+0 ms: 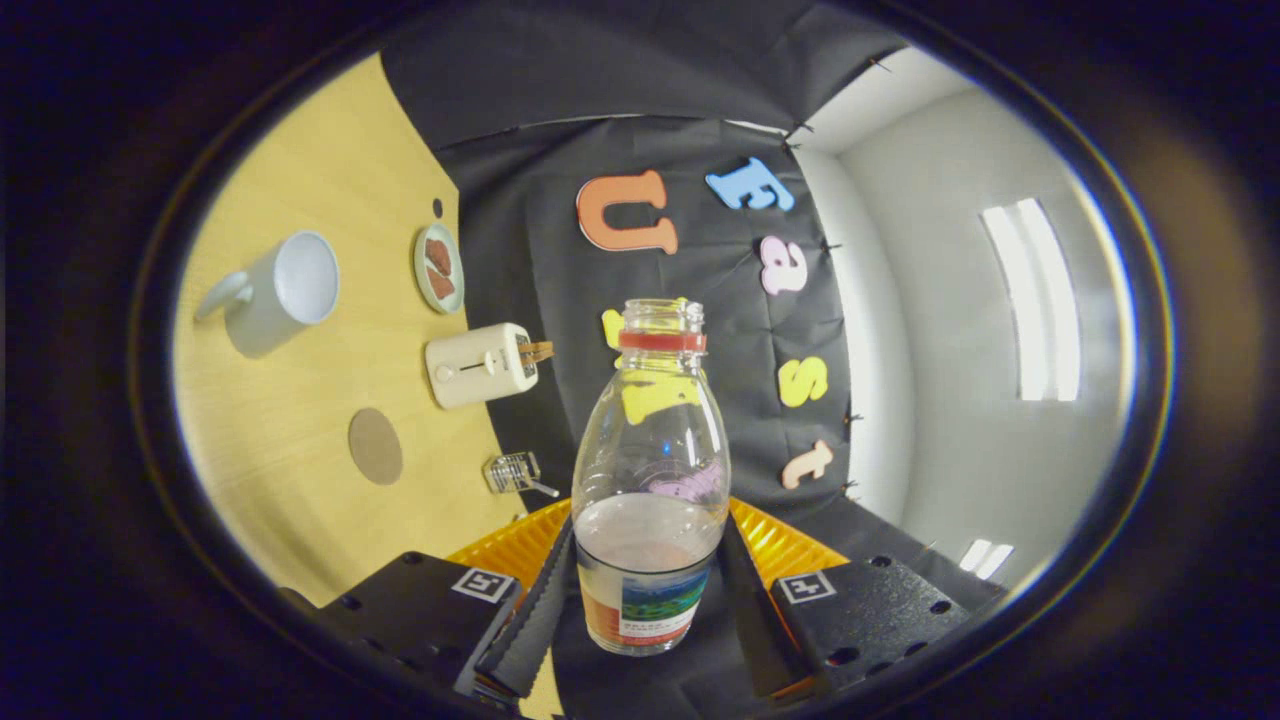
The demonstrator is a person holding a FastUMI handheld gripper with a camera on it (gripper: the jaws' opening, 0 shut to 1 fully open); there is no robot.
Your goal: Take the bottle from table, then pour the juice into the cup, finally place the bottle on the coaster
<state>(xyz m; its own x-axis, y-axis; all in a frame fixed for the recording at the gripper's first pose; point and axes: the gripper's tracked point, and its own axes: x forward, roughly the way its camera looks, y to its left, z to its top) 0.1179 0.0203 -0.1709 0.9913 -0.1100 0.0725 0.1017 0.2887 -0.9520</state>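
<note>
The bottle (651,480) sits squarely between the jaws of the gripper (648,600), its lower body pressed on both sides by the two fingers (535,615), so the jaws are closed onto it and holding it. It is a clear bottle with no cap on its open neck and a red ring just below the mouth; a pale pinkish liquid fills only its lower part, level with the top of the label. The label shows a red patch and a blue-green picture, and its small print is too fine to read. The bottle appears lifted off the tabletop (300,480), which runs steeply tilted across the view beside it, so the gripper is rolled well over to one side. On that light wooden tabletop, well apart from the bottle, a white cup (272,292) with a handle shows its open mouth. Nearer the fingers lies a round brown coaster (375,446). Between cup and coaster, towards the cloth wall, stands a cream toaster (480,364), and beyond it a small plate (439,267) carrying reddish-brown pieces. A small clear object (515,472) lies just beside the bottle's shoulder.
</note>
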